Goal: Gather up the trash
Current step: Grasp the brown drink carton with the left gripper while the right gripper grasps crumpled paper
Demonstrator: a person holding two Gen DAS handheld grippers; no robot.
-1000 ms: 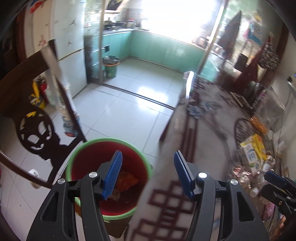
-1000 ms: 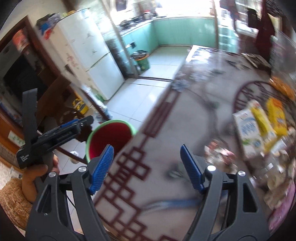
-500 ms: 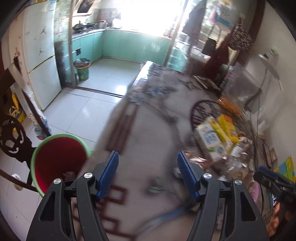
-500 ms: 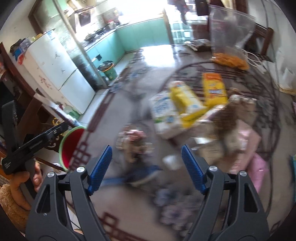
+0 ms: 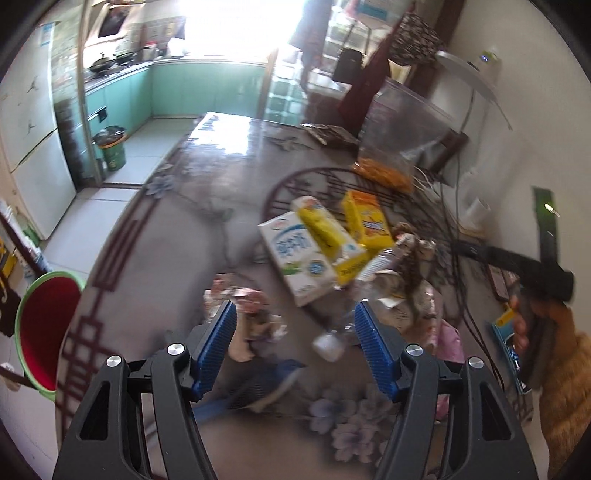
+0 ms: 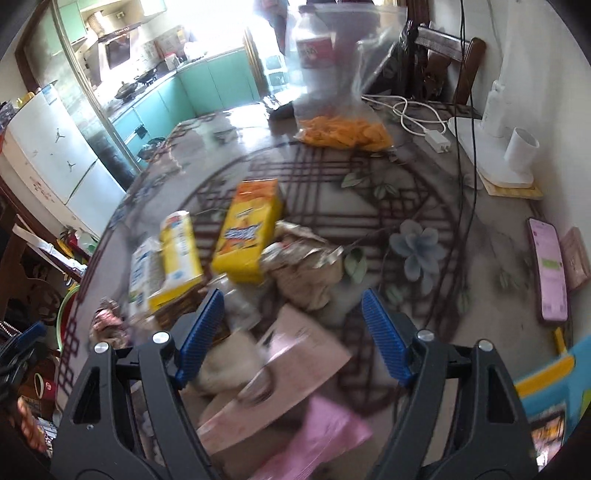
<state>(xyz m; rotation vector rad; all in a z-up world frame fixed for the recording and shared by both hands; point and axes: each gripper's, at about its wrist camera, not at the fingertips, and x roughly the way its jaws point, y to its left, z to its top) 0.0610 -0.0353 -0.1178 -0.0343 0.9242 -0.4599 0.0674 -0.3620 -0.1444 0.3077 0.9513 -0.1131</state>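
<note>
Near counter edge: we see the heap of crumpled wrappers and cartons (image 5: 325,258).
Handling: light, crushable; we'd pinch edges.
Left hand-held gripper (image 5: 293,347): spread, empty.
Right hand-held gripper (image 6: 291,332): spread, empty.

Dining table (image 5: 229,155) with a glossy patterned top, floral motifs and dark lattice borders. Beyond it, a kitchen with teal cabinets (image 5: 207,88) under a window (image 5: 229,26) admitting strong daylight. White refrigerator (image 5: 33,147) at left; pale tiled floor (image 5: 107,206); white wall (image 6: 532,55) and dark wooden chair (image 6: 454,55) at right.
</note>
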